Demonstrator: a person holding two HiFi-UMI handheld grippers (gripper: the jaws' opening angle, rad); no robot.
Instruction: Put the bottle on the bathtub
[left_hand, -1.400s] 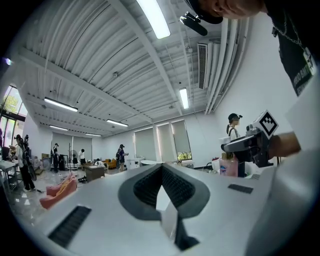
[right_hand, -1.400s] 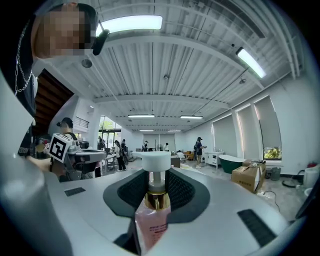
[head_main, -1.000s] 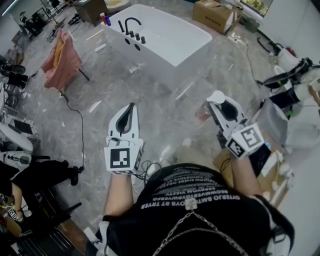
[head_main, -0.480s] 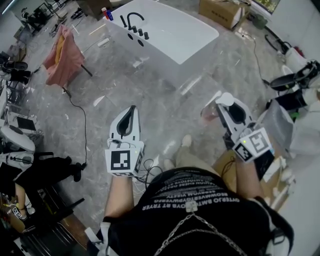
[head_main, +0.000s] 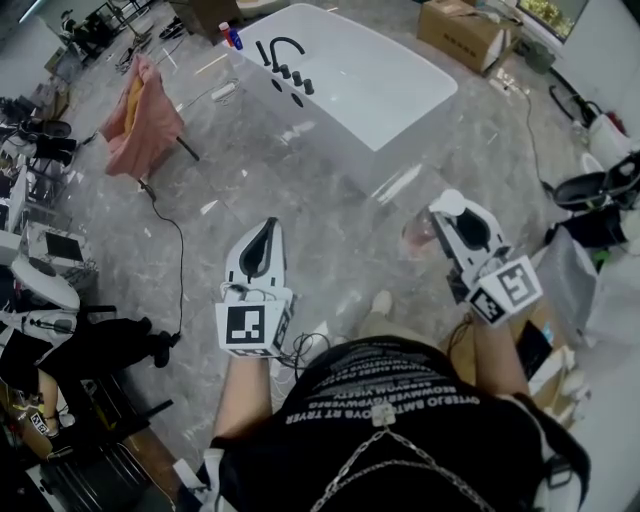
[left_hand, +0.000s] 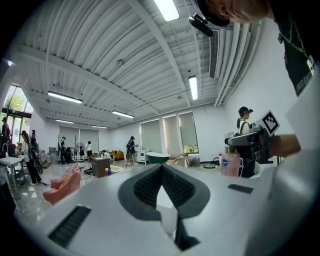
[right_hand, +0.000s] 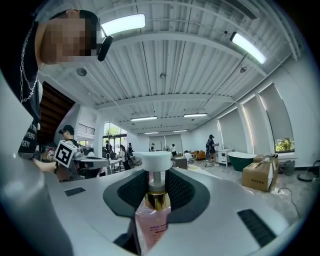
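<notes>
Right gripper view: the right gripper (right_hand: 156, 175) is clamped on the neck of a pink pump bottle (right_hand: 151, 227), whose label print is too small to read. The left gripper (left_hand: 161, 170) is closed and empty. Open grey marble floor (head_main: 300, 190) separates both from the white bathtub (head_main: 400, 80) ahead. A cardboard box (head_main: 462, 30) sits beyond it.

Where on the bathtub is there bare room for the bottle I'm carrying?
The near edge of the bathtub looks bare from the knobs to its right-hand corner, and the short right end looks bare too. It is crowded around the black faucet and those knobs, at the left of that edge.
</notes>
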